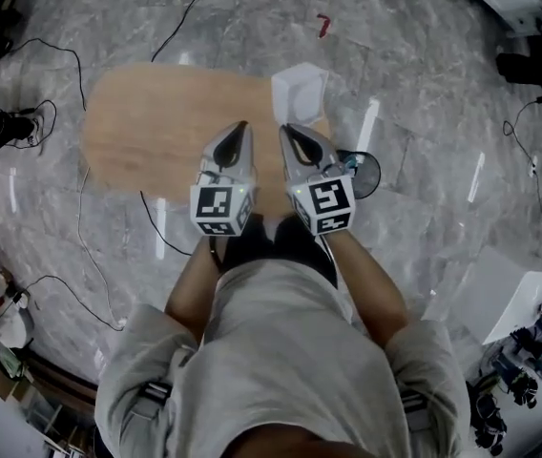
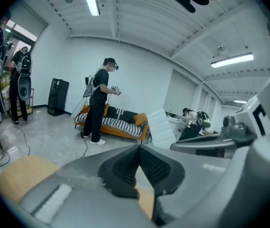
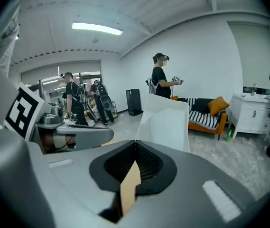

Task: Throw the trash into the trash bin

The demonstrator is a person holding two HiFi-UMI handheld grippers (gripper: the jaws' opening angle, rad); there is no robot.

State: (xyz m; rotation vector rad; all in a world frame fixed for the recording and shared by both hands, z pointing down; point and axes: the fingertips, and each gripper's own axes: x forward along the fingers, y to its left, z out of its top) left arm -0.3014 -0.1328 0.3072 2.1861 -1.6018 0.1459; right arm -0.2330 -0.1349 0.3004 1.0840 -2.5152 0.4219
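Note:
In the head view my two grippers are held side by side above an oval wooden table (image 1: 152,132). The left gripper (image 1: 242,126) and the right gripper (image 1: 285,130) are both shut, tips together, with nothing in them. A white trash bin (image 1: 300,92) stands at the table's far right edge, just beyond the right gripper's tip. The left gripper view shows its own jaws (image 2: 139,147) meeting, the white bin (image 2: 161,127) ahead and the right gripper (image 2: 211,144) alongside. In the right gripper view the shut gripper (image 3: 135,142) points at the bin (image 3: 166,122). No trash shows in any view.
Black cables (image 1: 80,237) trail over the grey marble floor around the table. A small red item (image 1: 323,25) lies beyond the bin, and a dark round object (image 1: 362,172) sits by the table's right side. A person (image 2: 99,101) stands before an orange sofa (image 2: 118,122).

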